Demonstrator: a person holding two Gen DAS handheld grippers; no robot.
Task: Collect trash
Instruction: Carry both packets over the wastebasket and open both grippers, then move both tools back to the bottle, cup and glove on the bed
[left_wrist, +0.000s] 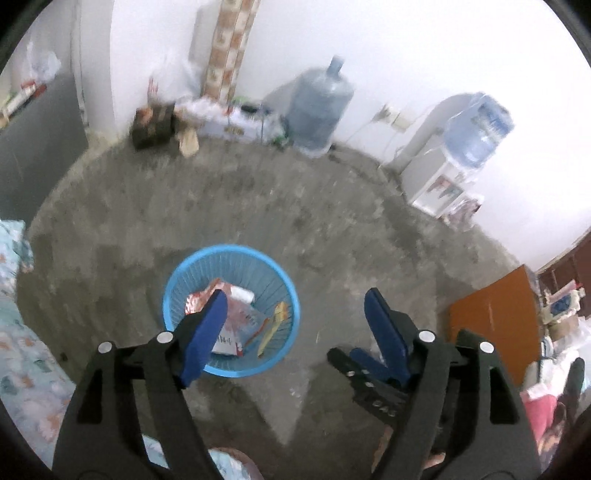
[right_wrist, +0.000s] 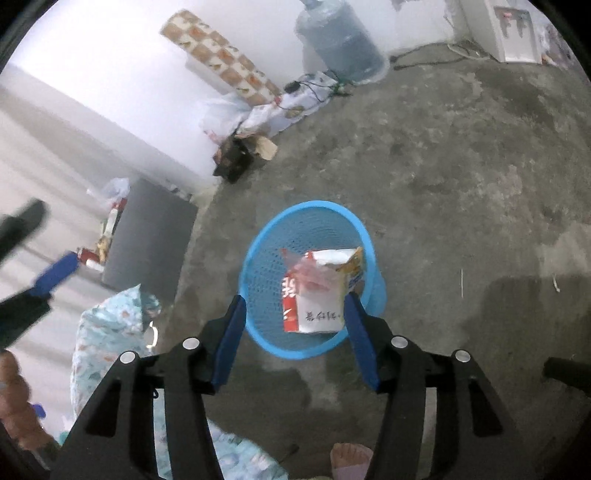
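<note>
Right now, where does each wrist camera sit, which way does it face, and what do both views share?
Left wrist: on the left gripper, looking down at the concrete floor; its open fingers, the right gripper and a foot show.
Right wrist: on the right gripper, above the bin; its open fingers, a foot and the left gripper show.
Shared: the blue basket holding wrappers, water jug.

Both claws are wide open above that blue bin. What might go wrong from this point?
The red-and-white carton in the blue basket seems to stand tall, with its torn top near the rim; it might tip back out if bumped. The right gripper and left gripper hang close together, both open and empty, so they could knock each other or the light basket over.
</note>
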